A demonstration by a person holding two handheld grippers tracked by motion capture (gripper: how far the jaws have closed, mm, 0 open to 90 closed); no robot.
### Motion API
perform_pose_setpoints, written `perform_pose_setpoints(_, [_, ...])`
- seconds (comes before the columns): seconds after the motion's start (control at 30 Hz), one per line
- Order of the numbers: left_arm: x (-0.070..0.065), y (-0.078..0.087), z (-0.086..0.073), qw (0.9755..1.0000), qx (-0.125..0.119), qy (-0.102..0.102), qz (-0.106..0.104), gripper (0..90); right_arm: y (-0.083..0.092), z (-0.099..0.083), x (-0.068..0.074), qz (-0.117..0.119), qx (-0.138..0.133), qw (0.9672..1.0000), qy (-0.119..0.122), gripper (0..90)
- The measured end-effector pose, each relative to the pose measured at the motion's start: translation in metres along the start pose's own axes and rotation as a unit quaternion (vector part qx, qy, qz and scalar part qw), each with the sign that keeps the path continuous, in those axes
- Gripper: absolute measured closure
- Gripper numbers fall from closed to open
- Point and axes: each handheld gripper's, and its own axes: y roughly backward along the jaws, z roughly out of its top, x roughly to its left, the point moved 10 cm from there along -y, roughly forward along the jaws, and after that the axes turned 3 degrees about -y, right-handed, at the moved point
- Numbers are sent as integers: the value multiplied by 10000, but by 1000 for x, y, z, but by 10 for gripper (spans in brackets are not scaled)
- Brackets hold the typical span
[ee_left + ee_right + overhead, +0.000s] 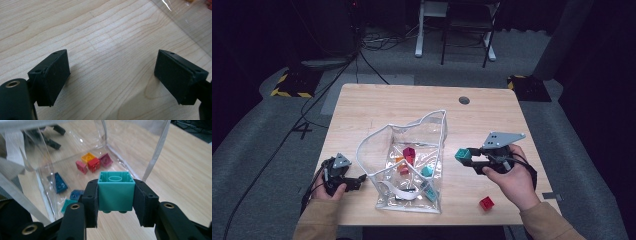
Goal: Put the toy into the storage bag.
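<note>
A teal brick [115, 191] is clamped between the pads of my right gripper [115, 195], hollow side up, studs down. In the high view this right gripper [468, 156] holds the teal brick [462, 155] above the table, just right of a clear plastic bag [409, 160] with white edging. Inside the bag lie several bricks: red, yellow, magenta [106, 160], blue and teal ones. My left gripper [357, 181] rests low at the bag's left side; its jaws [112, 77] stand wide apart over bare wood, nothing between them.
A loose red brick [486, 203] lies on the wooden table [412, 100] near the front edge, by my right wrist. A round cable hole [464, 100] sits at the table's back. Chair and desk legs stand on the floor beyond.
</note>
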Motion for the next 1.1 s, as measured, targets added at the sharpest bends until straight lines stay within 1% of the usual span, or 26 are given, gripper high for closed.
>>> perform_pose_setpoints(0.2, [0,0,0,10000,-3,-1,0,132,9,21,1,25,-221,9998,11,591])
perform_pose_setpoints(0.4, [0,0,0,10000,0,1,-1,132,14,41,4,53,-387,9992,60,591])
perform_pose_setpoints(0.63, [0,0,0,10000,2,0,-2,133,16,58,7,126,-480,9987,63,591])
perform_pose_setpoints(0.73, [0,0,0,10000,1,1,-2,132,16,68,8,149,-536,9984,104,591])
perform_pose_setpoints(0.9, [0,0,0,10000,-2,0,-2,132,11,83,13,236,-584,9979,151,591])
perform_pose_setpoints(1.1, [0,0,0,10000,-1,-2,0,133,1,93,20,325,-575,9976,195,591])
